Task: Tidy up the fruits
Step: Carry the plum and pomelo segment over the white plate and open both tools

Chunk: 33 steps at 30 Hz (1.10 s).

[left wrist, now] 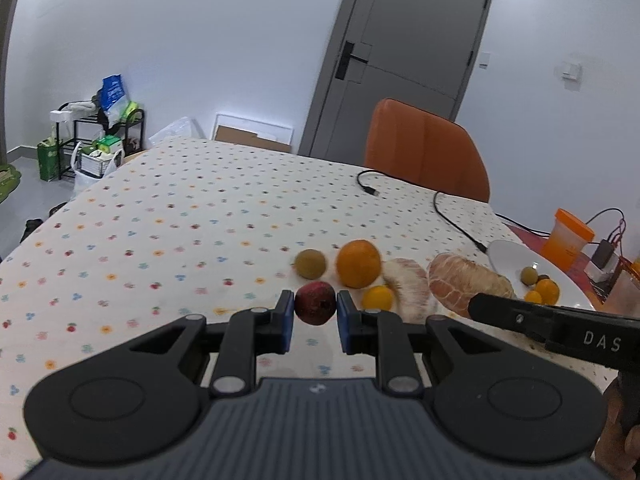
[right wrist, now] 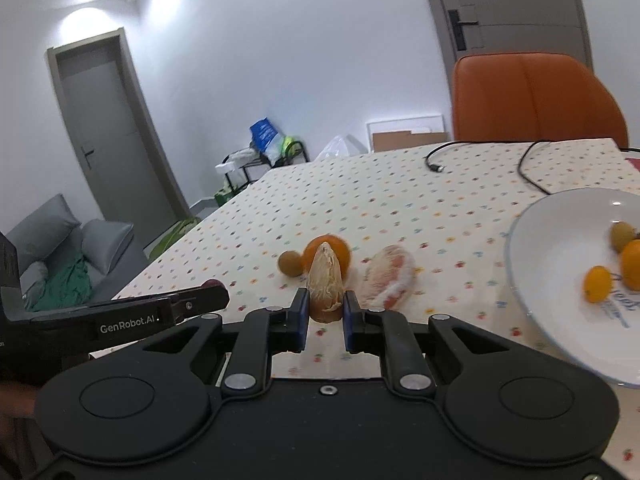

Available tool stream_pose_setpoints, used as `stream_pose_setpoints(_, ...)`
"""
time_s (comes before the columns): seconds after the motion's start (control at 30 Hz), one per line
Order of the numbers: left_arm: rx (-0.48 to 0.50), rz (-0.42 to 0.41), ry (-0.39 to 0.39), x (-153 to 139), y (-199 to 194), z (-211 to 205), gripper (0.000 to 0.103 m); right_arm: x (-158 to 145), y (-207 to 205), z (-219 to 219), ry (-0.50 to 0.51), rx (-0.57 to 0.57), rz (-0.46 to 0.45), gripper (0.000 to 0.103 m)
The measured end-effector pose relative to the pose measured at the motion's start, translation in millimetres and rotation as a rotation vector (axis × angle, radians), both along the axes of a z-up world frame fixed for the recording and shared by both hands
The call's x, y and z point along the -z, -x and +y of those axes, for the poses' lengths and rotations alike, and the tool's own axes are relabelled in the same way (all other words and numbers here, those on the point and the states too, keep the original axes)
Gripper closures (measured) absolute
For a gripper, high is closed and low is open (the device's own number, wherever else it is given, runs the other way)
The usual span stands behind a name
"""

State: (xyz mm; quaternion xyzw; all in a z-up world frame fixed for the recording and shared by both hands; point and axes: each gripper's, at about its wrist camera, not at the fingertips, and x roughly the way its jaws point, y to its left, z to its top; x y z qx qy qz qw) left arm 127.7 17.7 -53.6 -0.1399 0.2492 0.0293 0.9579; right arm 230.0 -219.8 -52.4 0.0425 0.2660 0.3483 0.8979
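My left gripper [left wrist: 316, 309] is shut on a dark red round fruit [left wrist: 315, 303] just above the dotted tablecloth. My right gripper [right wrist: 325, 309] is shut on a peeled pomelo segment [right wrist: 326, 282]; it also shows in the left wrist view [left wrist: 464, 288]. On the cloth lie a large orange [left wrist: 358, 263], a greenish-brown fruit [left wrist: 310, 264], a small yellow-orange fruit [left wrist: 378, 297] and another pomelo segment [right wrist: 388, 282]. A white plate [right wrist: 536, 264] at the right holds three small fruits, orange ones [right wrist: 598, 283] and a green one [right wrist: 622, 236].
A black cable [left wrist: 452, 216] runs across the table's far right. An orange chair [left wrist: 424, 148] stands behind the table. An orange-lidded container [left wrist: 568, 236] and small electronics [left wrist: 602, 258] sit at the far right. A grey sofa [right wrist: 60, 256] is left of the table.
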Motion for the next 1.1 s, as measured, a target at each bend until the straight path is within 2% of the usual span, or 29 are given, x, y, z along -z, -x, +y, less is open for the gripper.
stream_pose_setpoints(0.63,0.176,-0.02,-0.037,-11,-18,-71,0.082,-9,8,-87,-0.028,0.205,-0.045,0.088)
stream_pose_setpoints(1.1,0.284,-0.018,-0.066,-13,-40,-113,0.082,1,7,-144,-0.053,0.362,-0.032,0.088)
